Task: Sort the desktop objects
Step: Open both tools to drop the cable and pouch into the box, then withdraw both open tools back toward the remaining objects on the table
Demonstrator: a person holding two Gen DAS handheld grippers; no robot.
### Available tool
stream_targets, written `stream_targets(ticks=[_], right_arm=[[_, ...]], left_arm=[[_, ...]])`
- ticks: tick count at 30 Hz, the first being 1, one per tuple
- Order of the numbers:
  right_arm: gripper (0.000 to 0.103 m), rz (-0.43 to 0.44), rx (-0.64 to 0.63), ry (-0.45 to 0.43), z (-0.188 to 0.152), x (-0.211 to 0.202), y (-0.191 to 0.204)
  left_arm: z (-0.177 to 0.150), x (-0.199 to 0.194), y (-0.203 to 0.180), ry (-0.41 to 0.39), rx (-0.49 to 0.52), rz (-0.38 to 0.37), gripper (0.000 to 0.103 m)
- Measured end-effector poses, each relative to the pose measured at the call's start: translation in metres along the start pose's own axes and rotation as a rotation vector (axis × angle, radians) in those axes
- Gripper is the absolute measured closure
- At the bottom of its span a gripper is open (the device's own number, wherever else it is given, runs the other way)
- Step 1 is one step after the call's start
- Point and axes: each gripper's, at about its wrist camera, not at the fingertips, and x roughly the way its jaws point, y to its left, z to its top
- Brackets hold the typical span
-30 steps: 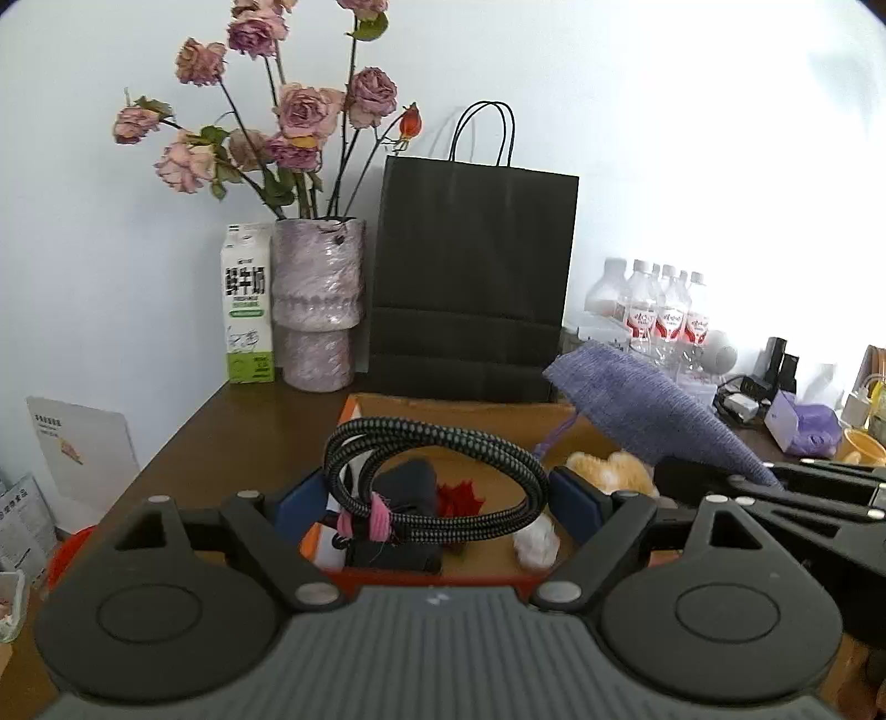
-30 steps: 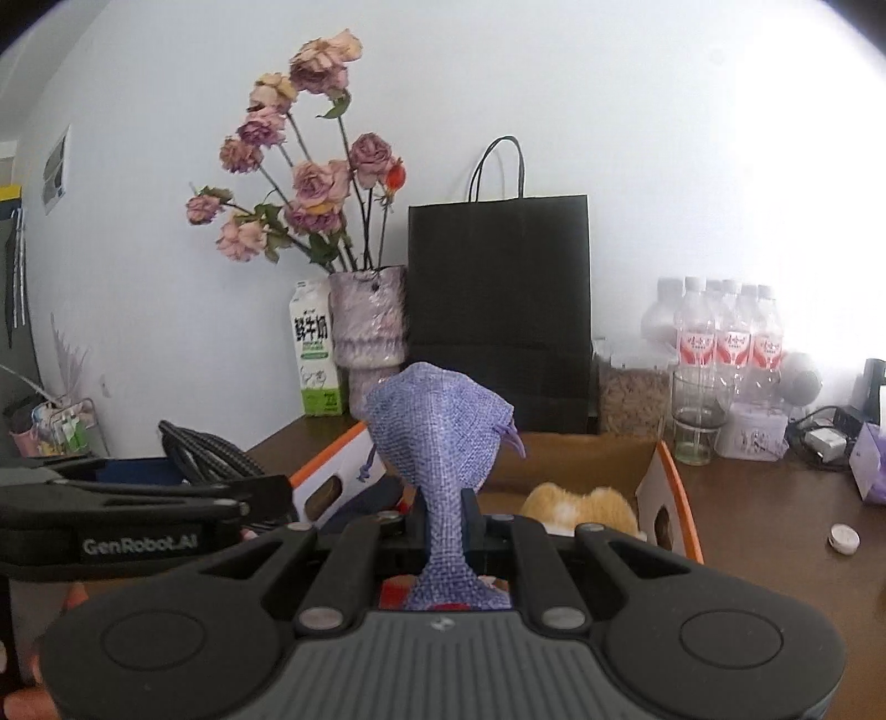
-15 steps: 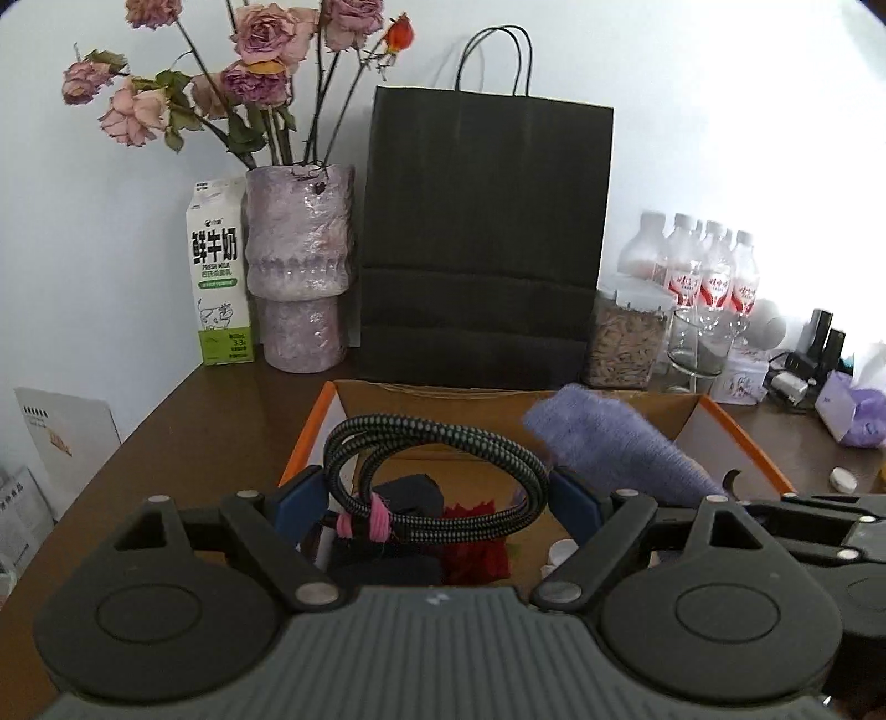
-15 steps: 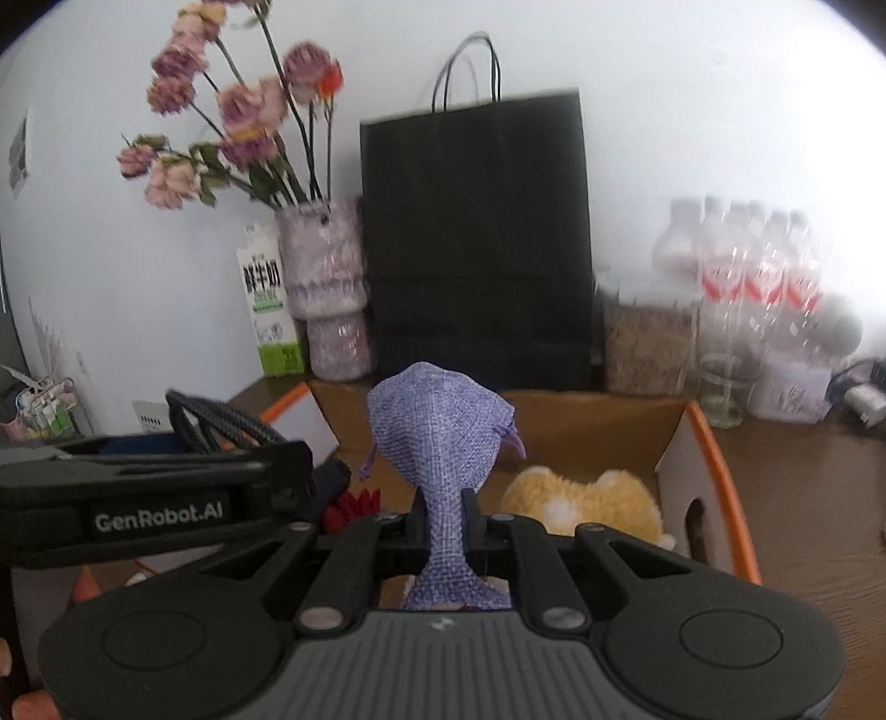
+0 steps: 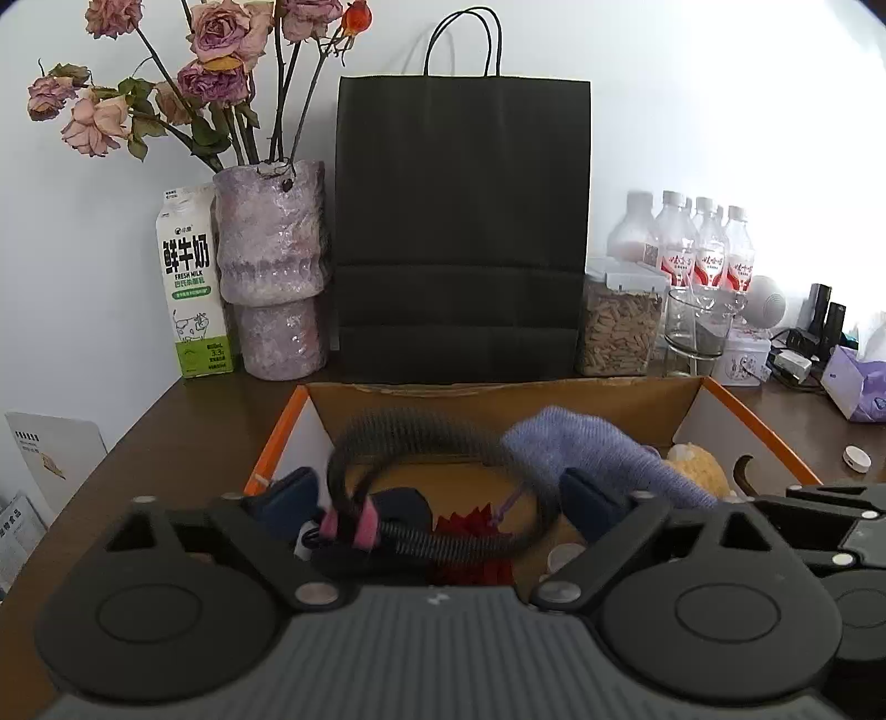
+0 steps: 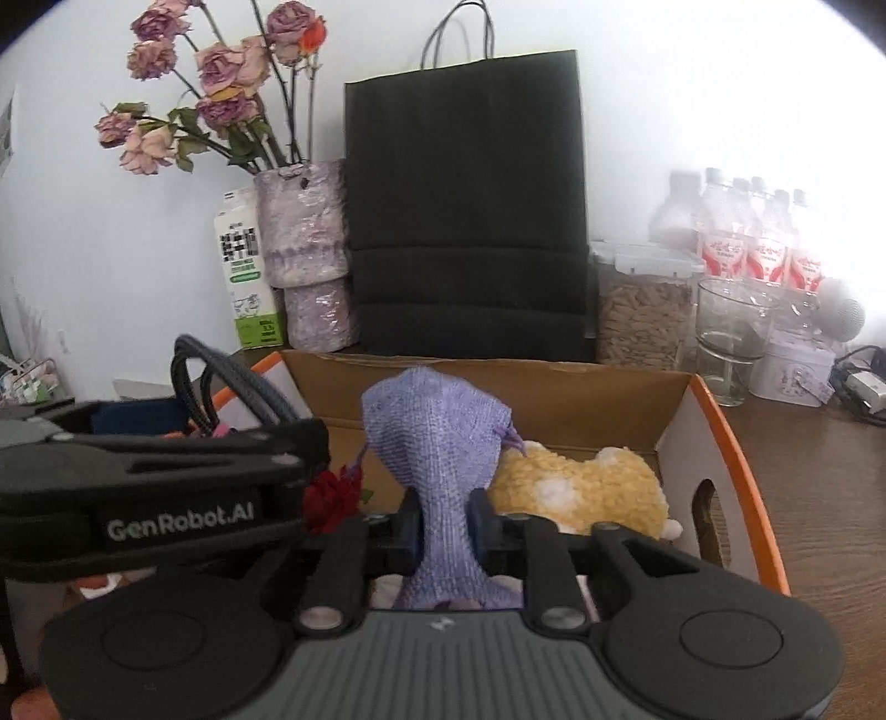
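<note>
Cable (image 5: 437, 487) apparently dropping between left hand-held gripper (image 5: 440, 498) fingers.

Centre frame, I see a black paper bag (image 5: 462, 232) standing upright against the white wall. Left of it I have a mottled purple vase (image 5: 271, 266) of dried roses (image 5: 221, 39), with a milk carton (image 5: 191, 282) just beside it further left. Right of the bag I make out a clear jar of brown pellets (image 5: 620, 324), an empty glass (image 5: 695, 327), then a row of water bottles (image 5: 703, 243) behind. At far right a purple tissue box (image 5: 855, 382) and a small white cap (image 5: 855, 458) sit on the brown table (image 5: 183, 432).
</note>
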Motion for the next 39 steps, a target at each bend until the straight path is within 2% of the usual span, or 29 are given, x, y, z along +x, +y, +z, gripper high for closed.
stream_targets(ticks=[1, 3, 4, 5, 10, 22, 24, 30, 33, 39], right_arm=[[0.079, -0.002, 0.001, 0.001, 0.000, 0.000, -0.001], [0.064, -0.003, 0.005, 0.001, 0.000, -0.001, -0.002], [0.049, -0.008, 0.004, -0.002, 0.000, -0.001, -0.002], [0.039, -0.012, -0.001, -0.007, 0.001, -0.002, -0.001], [0.027, -0.027, -0.014, -0.023, 0.001, -0.005, 0.001], [0.019, -0.031, -0.035, -0.044, 0.008, -0.021, 0.005], [0.014, -0.029, -0.042, -0.053, 0.010, -0.030, 0.007], [0.008, -0.035, -0.055, -0.088, 0.007, -0.065, 0.012], [0.001, -0.040, -0.069, -0.106, 0.001, -0.089, 0.014], [0.000, -0.051, -0.101, -0.122, -0.018, -0.134, 0.012]], left_arm=[[0.000, 0.000, -0.001, -0.002, 0.003, 0.006, 0.000], [0.000, -0.002, 0.000, -0.011, 0.004, 0.009, 0.000], [0.000, -0.003, 0.000, -0.011, 0.002, 0.009, 0.000], [0.000, -0.003, 0.000, -0.010, -0.001, 0.011, 0.000], [0.002, -0.003, 0.003, -0.003, -0.019, 0.013, 0.000], [0.010, -0.029, 0.002, -0.028, -0.010, 0.042, 0.000], [0.012, -0.040, 0.001, -0.043, -0.001, 0.047, 0.000], [0.010, -0.080, 0.000, -0.081, 0.011, 0.054, 0.000], [0.006, -0.101, 0.002, -0.093, 0.004, 0.046, 0.000], [-0.007, -0.143, 0.013, -0.110, -0.003, 0.046, 0.000]])
